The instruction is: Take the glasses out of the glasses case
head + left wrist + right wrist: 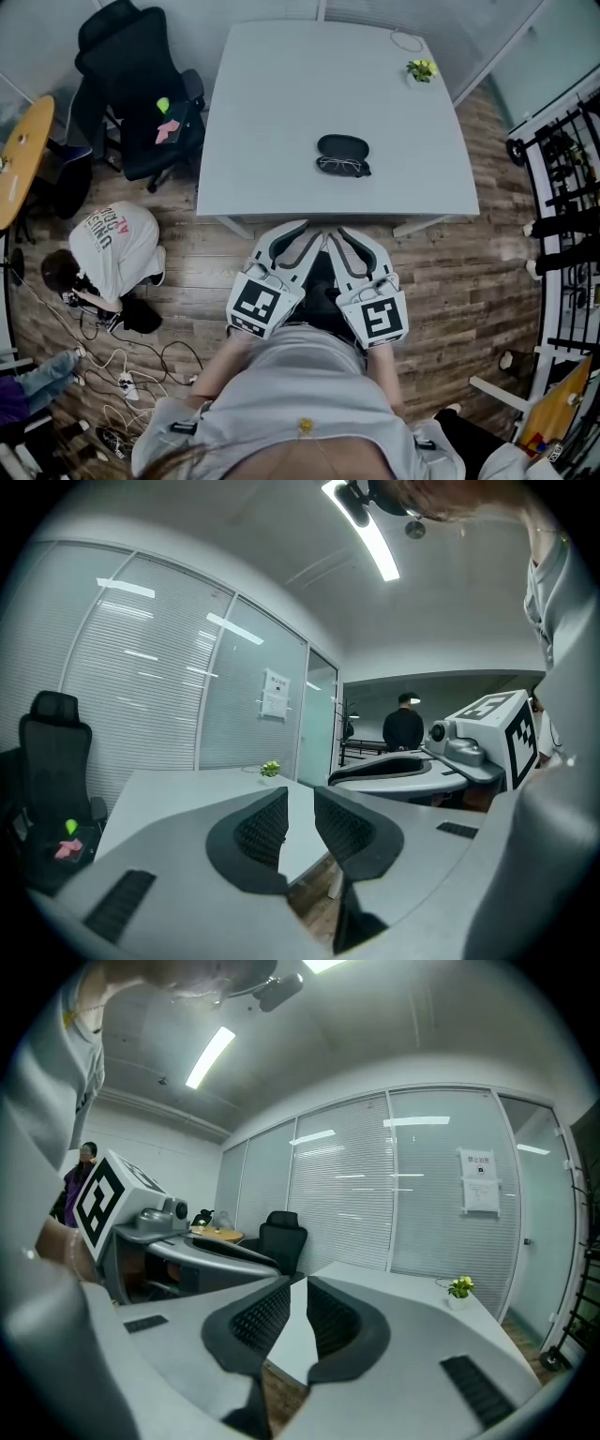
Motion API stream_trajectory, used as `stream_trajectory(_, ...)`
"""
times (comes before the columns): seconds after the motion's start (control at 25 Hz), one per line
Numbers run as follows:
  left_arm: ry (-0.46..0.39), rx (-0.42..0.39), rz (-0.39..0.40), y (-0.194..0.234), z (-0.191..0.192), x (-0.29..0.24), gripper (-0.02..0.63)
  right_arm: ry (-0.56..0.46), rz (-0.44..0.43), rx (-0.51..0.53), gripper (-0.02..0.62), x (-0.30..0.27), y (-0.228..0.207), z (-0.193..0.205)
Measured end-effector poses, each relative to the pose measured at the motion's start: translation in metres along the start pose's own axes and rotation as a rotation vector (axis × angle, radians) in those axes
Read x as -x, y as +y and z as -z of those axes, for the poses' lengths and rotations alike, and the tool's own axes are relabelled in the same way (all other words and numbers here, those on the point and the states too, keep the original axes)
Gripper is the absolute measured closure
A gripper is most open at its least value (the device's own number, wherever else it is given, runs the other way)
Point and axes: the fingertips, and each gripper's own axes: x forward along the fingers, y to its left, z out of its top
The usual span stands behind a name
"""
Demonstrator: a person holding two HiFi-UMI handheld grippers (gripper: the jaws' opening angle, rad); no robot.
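A black oval glasses case (343, 146) lies near the middle of the pale grey table (281, 112). Thin-framed glasses (343, 167) rest on the tabletop against the case's near side. Both grippers are held side by side close to my chest, short of the table's near edge and well apart from the case. My left gripper (302, 232) (300, 803) has only a thin slit between its ribbed pads, with nothing in it. My right gripper (339, 234) (298, 1288) looks the same. Neither gripper view shows the case or the glasses.
A small potted plant (421, 69) (270, 769) (459, 1287) stands at the table's far right corner. A black office chair (141, 84) stands left of the table. A person (112, 248) crouches on the wooden floor among cables (122, 366). A black rack (562, 187) lines the right side.
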Motion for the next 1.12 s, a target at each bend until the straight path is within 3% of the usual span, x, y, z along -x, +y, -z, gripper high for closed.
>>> stream_trajectory(0.64,0.012,-0.009,-0.056,0.068,-0.036,-0.116,0.520,-0.019,-0.081,0.020,0.545,-0.091,-0.110,-0.017)
stream_trajectory(1.12,0.020,0.008,-0.120,0.088,-0.044,-0.178,0.520,-0.008,-0.145,0.037,0.545,-0.121,-0.173,-0.008)
